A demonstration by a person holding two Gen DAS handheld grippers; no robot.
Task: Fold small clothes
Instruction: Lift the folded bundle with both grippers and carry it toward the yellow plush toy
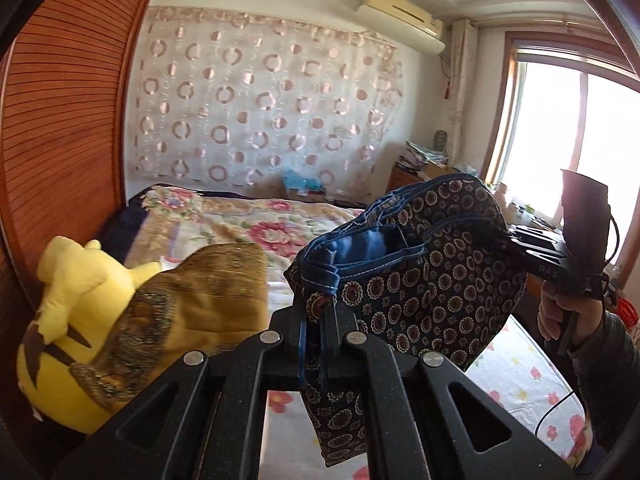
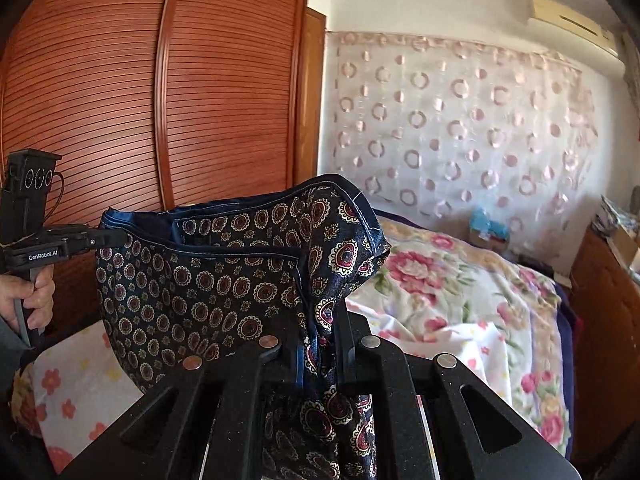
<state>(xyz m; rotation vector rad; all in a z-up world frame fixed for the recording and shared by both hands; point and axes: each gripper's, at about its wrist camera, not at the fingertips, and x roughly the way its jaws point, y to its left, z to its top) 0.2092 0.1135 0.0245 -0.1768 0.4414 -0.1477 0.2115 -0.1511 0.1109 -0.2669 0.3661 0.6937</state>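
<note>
The left gripper (image 1: 316, 316) is closed tight on one end of the dark patterned shorts (image 1: 420, 264), and the right gripper (image 2: 322, 332) pinches the other end, so the garment hangs open between them above the floral bed (image 1: 248, 216). Both grippers point a little downward, each held by a hand (image 1: 560, 316) on its handle. On the left, further away, a yellow plush toy (image 1: 80, 320) lies beside a brown cloth (image 1: 208, 280).

Black speckled tongs (image 1: 316, 332), silver rivets, "GenRobot.AI" marking, dark grey sleeve (image 1: 608, 364)
</note>
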